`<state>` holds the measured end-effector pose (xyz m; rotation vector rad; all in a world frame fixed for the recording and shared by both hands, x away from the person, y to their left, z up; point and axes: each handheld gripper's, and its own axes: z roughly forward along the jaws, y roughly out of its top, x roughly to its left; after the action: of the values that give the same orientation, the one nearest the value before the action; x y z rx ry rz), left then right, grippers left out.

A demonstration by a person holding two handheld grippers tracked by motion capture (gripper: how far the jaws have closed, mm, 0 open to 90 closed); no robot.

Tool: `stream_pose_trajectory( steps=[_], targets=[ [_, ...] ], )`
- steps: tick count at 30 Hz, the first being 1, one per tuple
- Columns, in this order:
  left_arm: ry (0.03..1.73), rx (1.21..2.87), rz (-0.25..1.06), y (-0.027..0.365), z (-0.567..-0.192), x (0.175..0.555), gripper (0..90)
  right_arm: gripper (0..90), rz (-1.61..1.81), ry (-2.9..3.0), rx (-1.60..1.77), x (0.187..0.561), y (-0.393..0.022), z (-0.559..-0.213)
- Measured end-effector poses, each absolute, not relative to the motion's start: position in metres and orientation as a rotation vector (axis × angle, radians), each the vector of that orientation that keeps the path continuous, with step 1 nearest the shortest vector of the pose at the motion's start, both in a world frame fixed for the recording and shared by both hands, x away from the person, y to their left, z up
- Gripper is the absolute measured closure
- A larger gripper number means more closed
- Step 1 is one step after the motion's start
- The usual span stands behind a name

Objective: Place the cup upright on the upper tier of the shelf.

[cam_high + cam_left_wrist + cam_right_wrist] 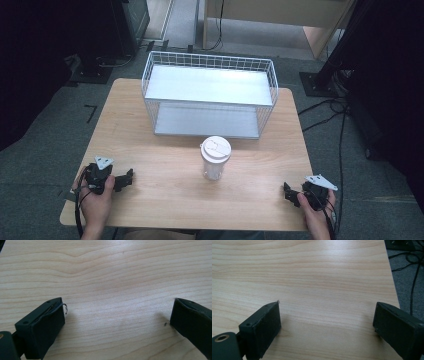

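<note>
Currently both claws sit jaws apart and empty at the near surface [165, 195] corners, left claw [131, 176], right claw [286, 190], with the upright cup [215, 158] standing between them, near the wire rack [210, 92].
</note>
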<state>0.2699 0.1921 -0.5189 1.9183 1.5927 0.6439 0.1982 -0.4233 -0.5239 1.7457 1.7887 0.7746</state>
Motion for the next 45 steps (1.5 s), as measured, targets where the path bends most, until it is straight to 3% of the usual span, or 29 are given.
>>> stream_pose_trajectory(
  steps=[6,10,35,45],
  targets=[
    [1.593,1.918,0.644,0.192,-0.519,0.27,0.0,8.2,0.902,1.785,1.73,0.198,-0.417,-0.518],
    [1.593,1.918,0.644,0.192,-0.519,0.27,0.0,13.8,0.986,1.825,1.642,0.197,-0.4,-0.508],
    [1.592,1.917,0.641,0.192,-0.519,0.27,0.0,13.9,1.088,1.935,1.407,0.2,-0.318,-0.463],
    [1.593,1.915,0.641,0.192,-0.519,0.27,0.0,13.9,1.1,1.98,1.374,0.203,-0.297,-0.462]
  ],
)
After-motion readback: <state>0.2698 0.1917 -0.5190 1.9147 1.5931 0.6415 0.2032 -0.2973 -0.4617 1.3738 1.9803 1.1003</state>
